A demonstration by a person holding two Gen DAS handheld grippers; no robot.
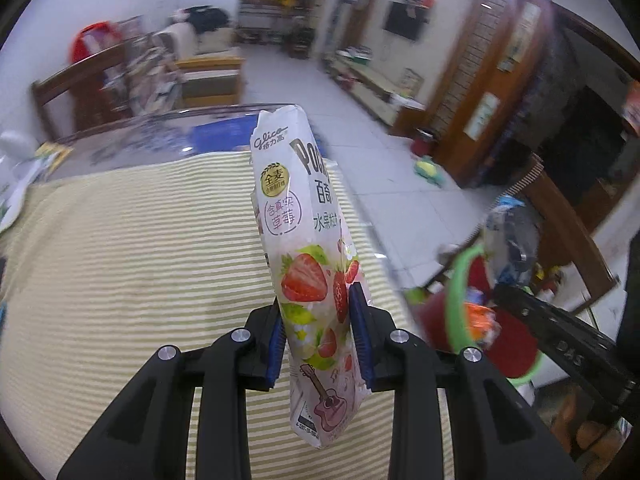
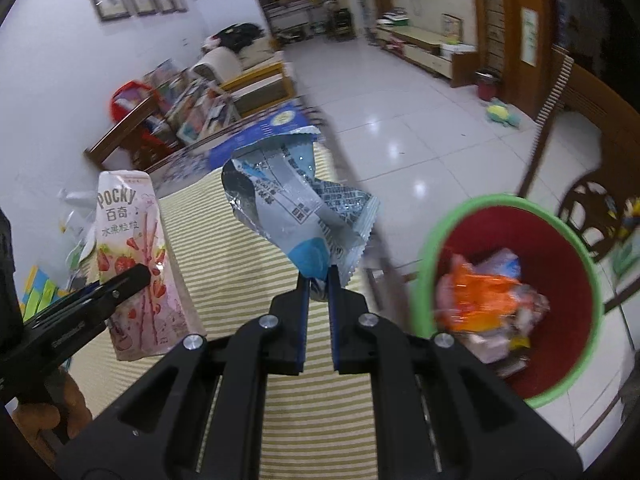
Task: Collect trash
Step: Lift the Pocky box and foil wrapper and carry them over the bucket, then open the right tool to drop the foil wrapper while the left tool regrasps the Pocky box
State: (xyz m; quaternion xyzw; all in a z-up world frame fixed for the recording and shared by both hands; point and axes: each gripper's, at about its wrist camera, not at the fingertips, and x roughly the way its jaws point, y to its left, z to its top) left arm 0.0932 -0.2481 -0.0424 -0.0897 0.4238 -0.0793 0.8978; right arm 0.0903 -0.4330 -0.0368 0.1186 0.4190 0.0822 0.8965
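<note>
My left gripper (image 1: 318, 300) is shut on a pink strawberry Pocky box (image 1: 304, 248), held upright above the striped tablecloth; the box also shows in the right wrist view (image 2: 130, 256) with the left gripper (image 2: 138, 274) on it. My right gripper (image 2: 319, 276) is shut on a crumpled blue-and-silver foil wrapper (image 2: 296, 204), held above the table's right part. A red bin with a green rim (image 2: 560, 268) stands off the table's right edge, below, with orange and pale wrappers (image 2: 484, 300) inside. The bin also shows in the left wrist view (image 1: 460, 300).
The table with the green-and-cream striped cloth (image 1: 140, 260) has a blue box (image 2: 276, 124) at its far end and papers (image 1: 16, 184) at far left. A wooden chair (image 1: 568, 216) stands right of the bin. White tiled floor (image 2: 400, 112) lies beyond.
</note>
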